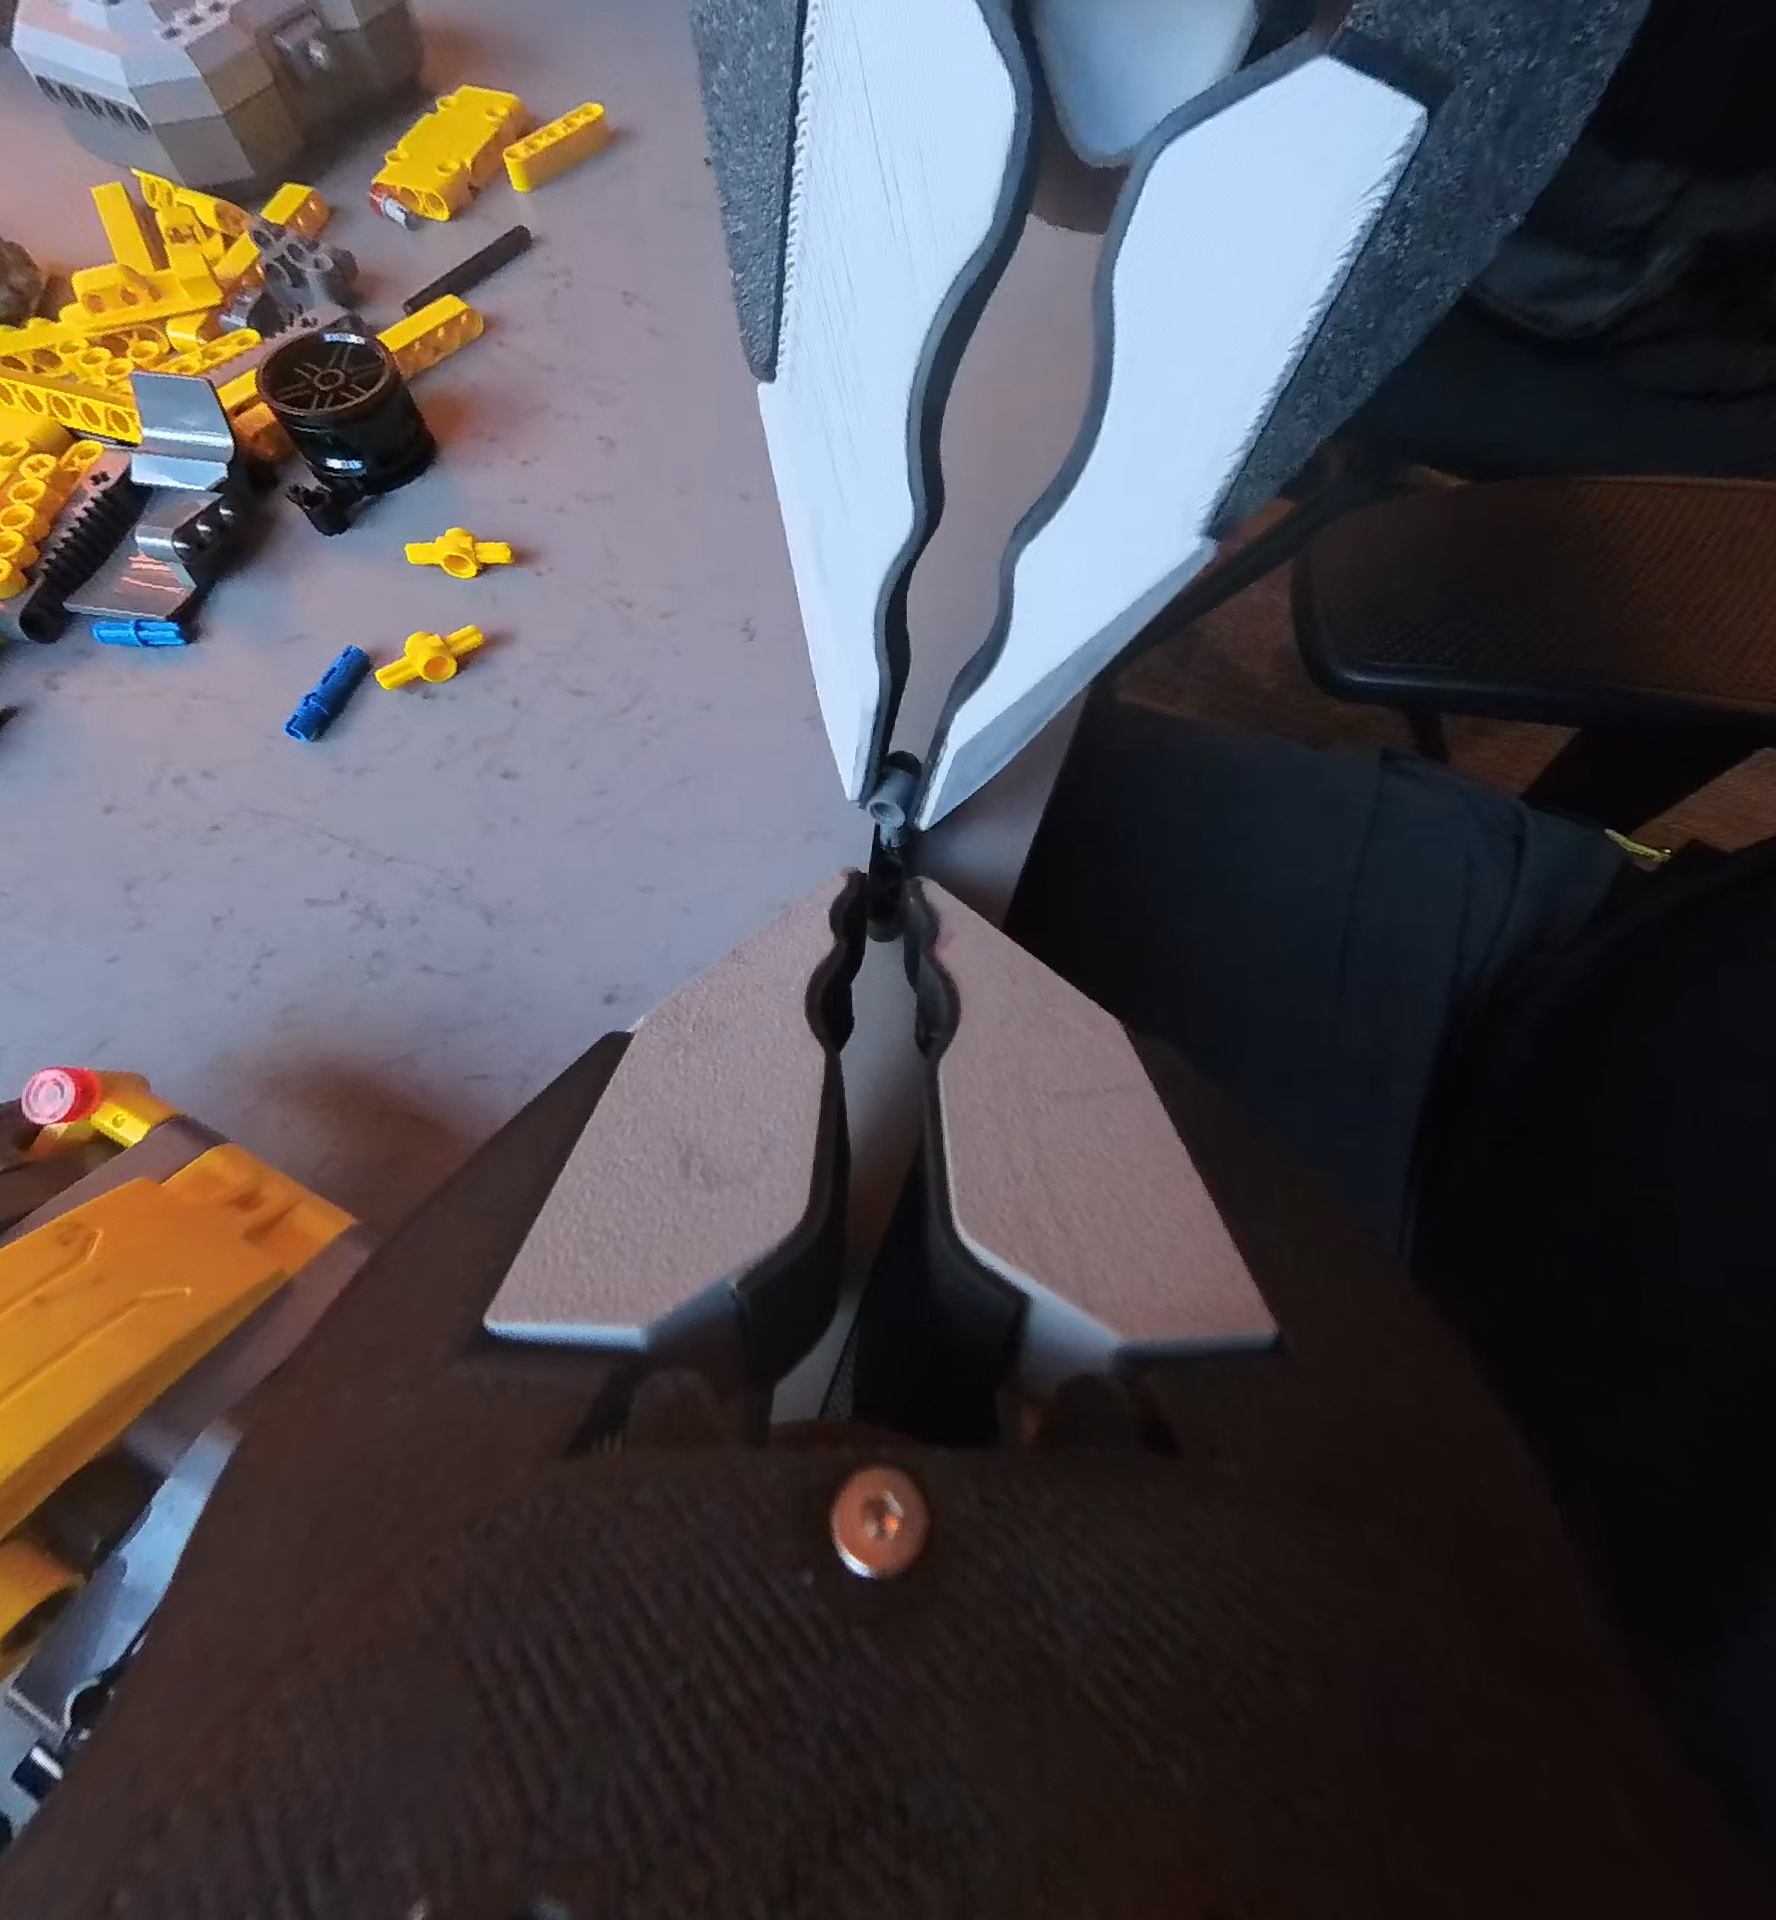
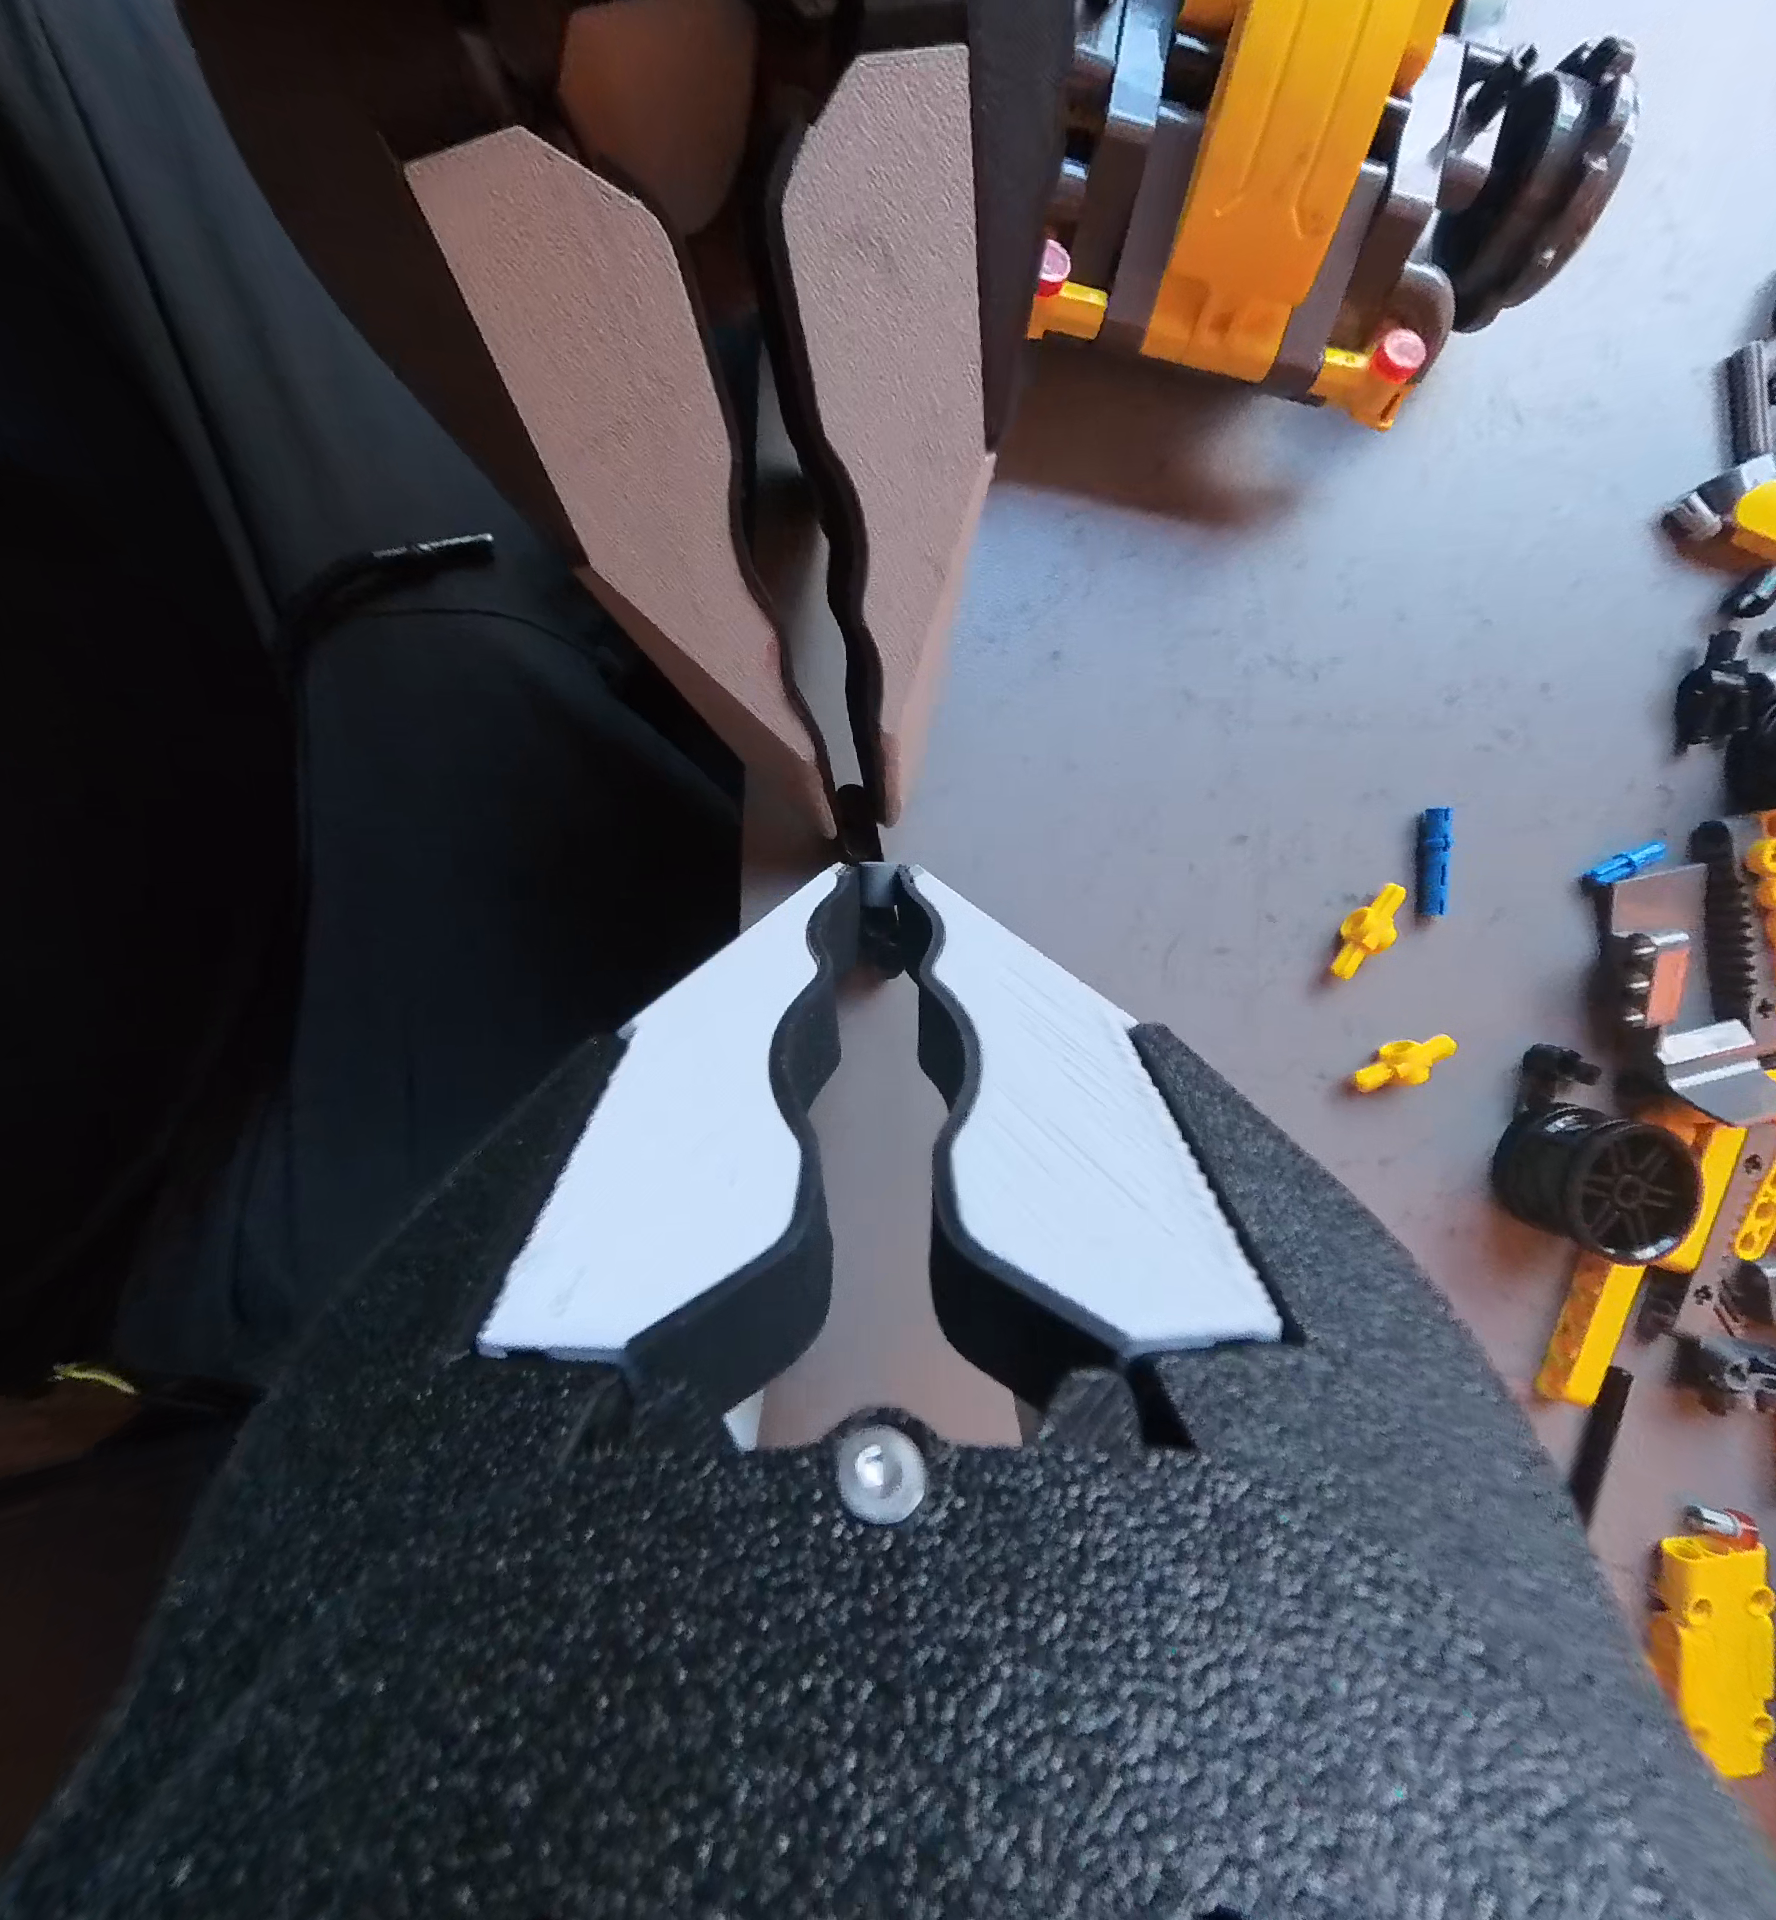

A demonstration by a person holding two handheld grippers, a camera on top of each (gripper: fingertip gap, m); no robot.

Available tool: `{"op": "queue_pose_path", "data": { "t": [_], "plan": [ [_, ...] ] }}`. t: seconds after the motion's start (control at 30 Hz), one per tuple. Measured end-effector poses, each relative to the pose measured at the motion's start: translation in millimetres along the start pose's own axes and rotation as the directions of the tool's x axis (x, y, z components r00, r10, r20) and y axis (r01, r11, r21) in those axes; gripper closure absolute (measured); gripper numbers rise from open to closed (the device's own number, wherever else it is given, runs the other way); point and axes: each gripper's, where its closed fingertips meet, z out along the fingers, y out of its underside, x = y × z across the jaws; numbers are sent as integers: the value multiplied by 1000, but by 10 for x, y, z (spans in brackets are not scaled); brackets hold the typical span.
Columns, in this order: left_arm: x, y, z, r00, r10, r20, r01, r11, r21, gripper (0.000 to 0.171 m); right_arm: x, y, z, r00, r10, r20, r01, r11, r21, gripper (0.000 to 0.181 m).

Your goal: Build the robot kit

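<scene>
Tip to tip over the table (image 1: pixel 551 935) edge: left gripper (image 1: pixel 889 904) pinches a black pin (image 1: pixel 886 883), right gripper (image 2: pixel 876 894) clamps a grey connector (image 1: pixel 894 800) — aligned end-on, w/ loose yellow bricks (image 1: pixel 84 364) well apart.

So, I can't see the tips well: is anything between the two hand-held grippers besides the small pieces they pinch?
Nothing visible. The left hand-held gripper pinches a black pin, the right hand-held gripper a grey connector, and the two pieces meet tip to tip above the table edge.
</scene>
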Motion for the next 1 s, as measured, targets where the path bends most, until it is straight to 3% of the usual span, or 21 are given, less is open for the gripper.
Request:
{"op": "queue_pose_path", "data": {
  "t": [0.57, 1.0],
  "plan": [
    [5, -3, 0, 1000, 14, 1, -14, 1000, 6, 169, -12, 2, -2, 962, -256, -91, 246, 963, -105, 175],
    [5, -4, -1, 1000, 18, 3, -18, 1000, 8, 169, -28, 4, -3, 891, -408, -199, 384, 911, -149, 175]
  ]
}}
